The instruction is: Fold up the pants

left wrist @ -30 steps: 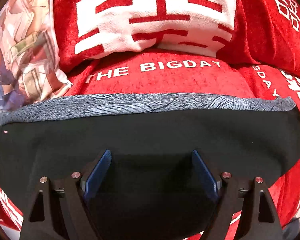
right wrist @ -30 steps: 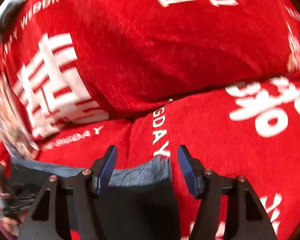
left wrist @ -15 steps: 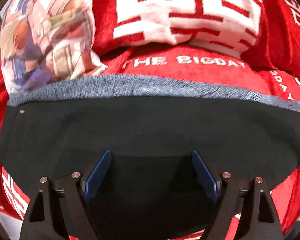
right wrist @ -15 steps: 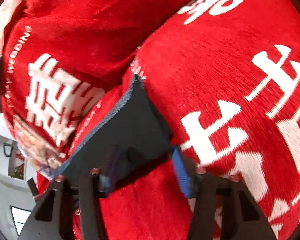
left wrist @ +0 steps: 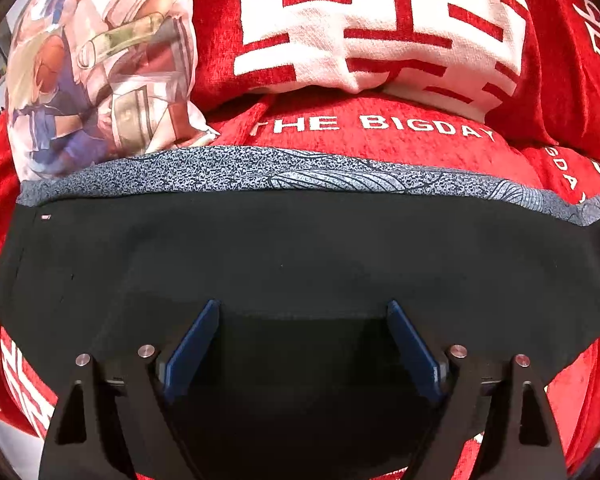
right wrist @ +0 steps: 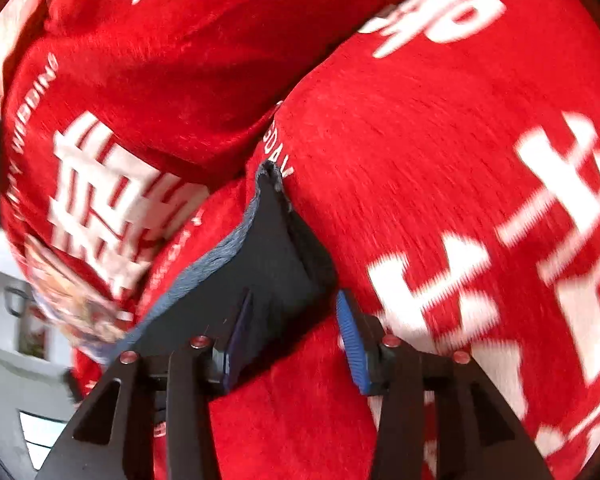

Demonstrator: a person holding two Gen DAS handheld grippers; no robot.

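Lying flat, black pants (left wrist: pixel 300 248), waistband running left-right

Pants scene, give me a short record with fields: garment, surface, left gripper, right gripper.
garment: black pants with grey patterned waistband, laid flat
surface: red cover with white lettering; printed pillow at back left
left gripper: open over the pants, jaws just widened, not pinching cloth
right gripper: at the pants' corner, cloth between the jaws, jaws just reopened, pads apart

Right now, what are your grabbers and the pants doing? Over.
Left gripper open over black pants. Right gripper just opening, pants' corner between jaws. Printed pillow near the waistband.
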